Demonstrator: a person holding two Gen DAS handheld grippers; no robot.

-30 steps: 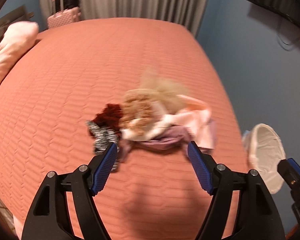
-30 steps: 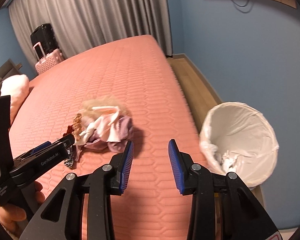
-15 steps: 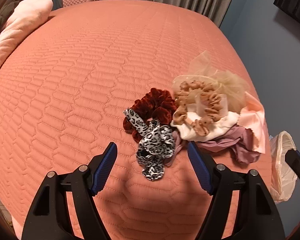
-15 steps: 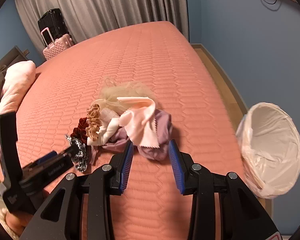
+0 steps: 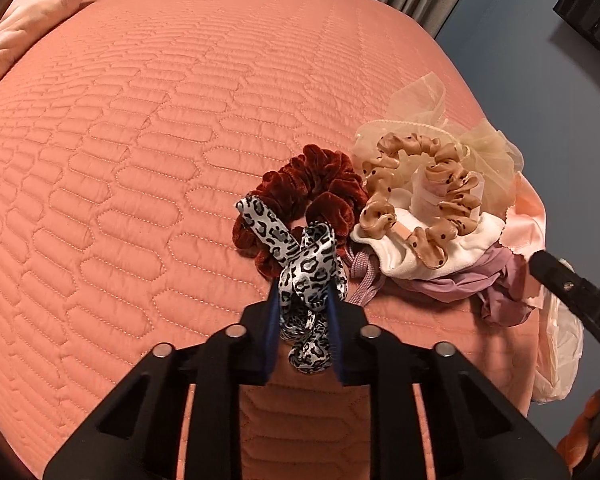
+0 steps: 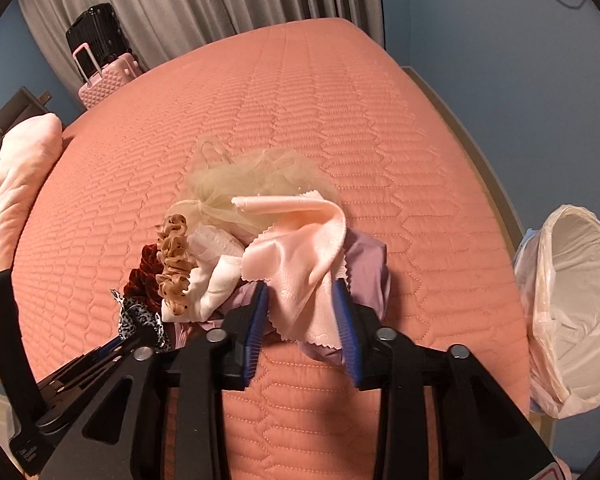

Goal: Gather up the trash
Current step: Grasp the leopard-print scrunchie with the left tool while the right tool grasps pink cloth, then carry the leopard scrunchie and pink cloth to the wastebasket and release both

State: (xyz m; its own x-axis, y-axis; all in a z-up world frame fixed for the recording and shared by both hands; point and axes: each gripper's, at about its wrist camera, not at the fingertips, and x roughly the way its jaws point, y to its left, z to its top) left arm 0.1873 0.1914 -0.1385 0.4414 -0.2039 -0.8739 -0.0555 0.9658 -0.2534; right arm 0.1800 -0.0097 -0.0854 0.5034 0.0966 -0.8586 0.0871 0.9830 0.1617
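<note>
A pile of scrunchies and cloth scraps lies on the salmon quilted bed [image 5: 120, 160]. My left gripper [image 5: 304, 300] is shut on the leopard-print scrunchie [image 5: 308, 268], which rests against a dark red velvet scrunchie [image 5: 308, 188]. A tan dotted scrunchie [image 5: 420, 188] sits on white cloth. My right gripper [image 6: 302, 308] has its jaws on either side of the peach satin cloth [image 6: 300, 256], above purple fabric [image 6: 368, 264]; the gap is still wide. The left gripper also shows in the right wrist view [image 6: 136, 336].
A trash bin lined with a pale bag [image 6: 576, 304] stands on the floor beside the bed's right edge. A pink pillow [image 6: 16, 184] lies at the left. A pink suitcase [image 6: 104, 76] and black suitcase stand by the grey curtains.
Both grippers moved forward into the pile. My left gripper went from open to shut on the leopard-print scrunchie. The right jaws now straddle the peach cloth.
</note>
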